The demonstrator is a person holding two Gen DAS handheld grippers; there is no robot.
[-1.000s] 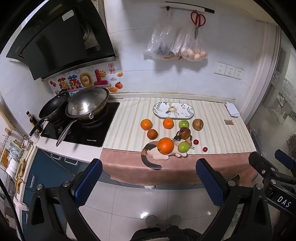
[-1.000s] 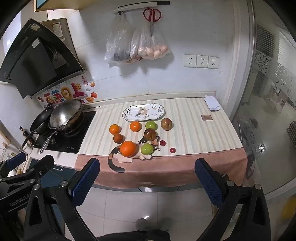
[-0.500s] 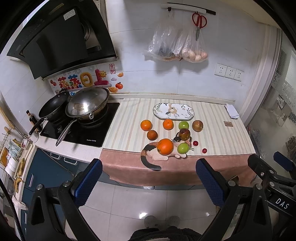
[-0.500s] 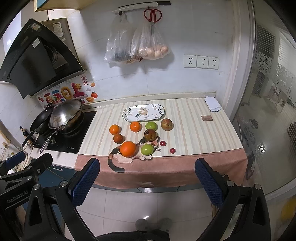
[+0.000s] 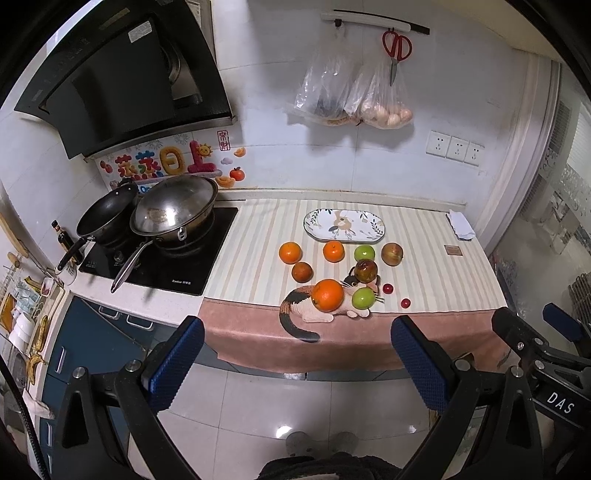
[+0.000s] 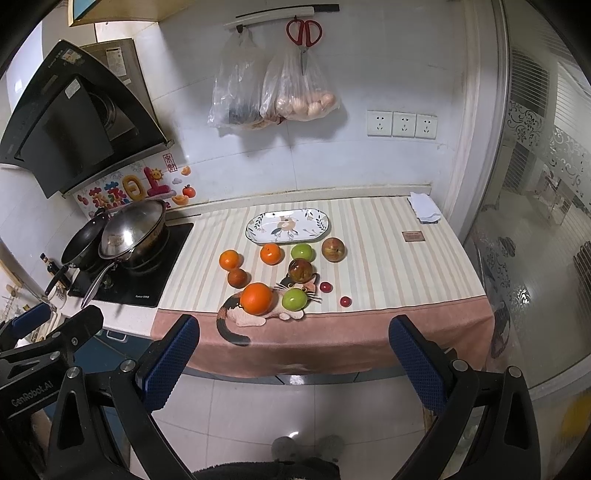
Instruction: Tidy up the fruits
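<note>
Several fruits lie on the striped counter cloth: a big orange [image 5: 327,294] [image 6: 257,298], smaller oranges [image 5: 290,252] [image 6: 271,254], green apples [image 5: 364,297] [image 6: 294,298], reddish apples [image 5: 392,253] [image 6: 334,249] and small red fruits [image 5: 405,303] [image 6: 345,301]. An empty oval patterned plate [image 5: 344,225] [image 6: 288,225] sits behind them. My left gripper [image 5: 295,360] and right gripper [image 6: 293,360] are both open and empty, held over the floor well in front of the counter.
A stove [image 5: 159,258] with a wok [image 5: 173,206] and a black pan [image 5: 105,216] is at the left. Bags [image 6: 273,92] and scissors [image 6: 303,35] hang on the wall. A folded cloth [image 6: 424,206] lies at the back right. A glass partition [image 6: 535,221] stands at the right.
Both views have drifted slightly; the counter and fruits appear a touch nearer. Both grippers stay open and empty.
</note>
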